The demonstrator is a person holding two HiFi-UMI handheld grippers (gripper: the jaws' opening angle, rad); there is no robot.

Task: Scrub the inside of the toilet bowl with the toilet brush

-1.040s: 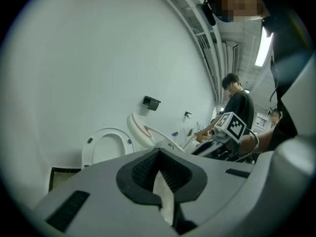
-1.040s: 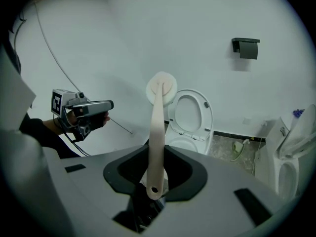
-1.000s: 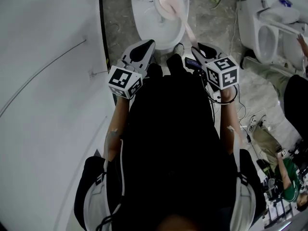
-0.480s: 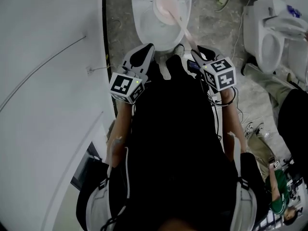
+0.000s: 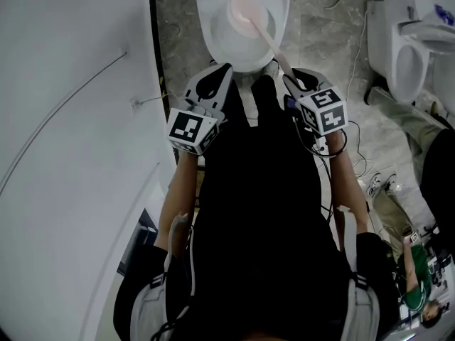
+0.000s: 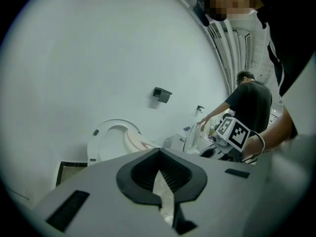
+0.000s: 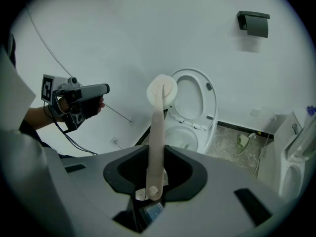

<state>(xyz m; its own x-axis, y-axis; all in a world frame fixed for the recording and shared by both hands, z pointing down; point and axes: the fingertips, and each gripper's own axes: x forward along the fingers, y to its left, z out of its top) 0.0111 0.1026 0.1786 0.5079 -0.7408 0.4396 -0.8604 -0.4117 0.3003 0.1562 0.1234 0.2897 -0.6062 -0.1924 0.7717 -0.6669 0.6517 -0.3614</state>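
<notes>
Toilet brush held over the bowl
The right gripper (image 5: 292,74) was clamped on the handle of the toilet brush (image 7: 157,132), whose pale pink head sat over the toilet bowl (image 5: 210,42). The left gripper (image 5: 222,69) hung alongside, jaws together and empty.

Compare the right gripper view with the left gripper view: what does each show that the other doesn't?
Only the right gripper view: the brush handle clamped in the right claw, with the brush head out ahead toward the toilet. Only the left gripper view: the left claw with its jaws together on nothing, and a person in a dark shirt at the back. Both: the toilet, the white wall and the black wall box.
</notes>
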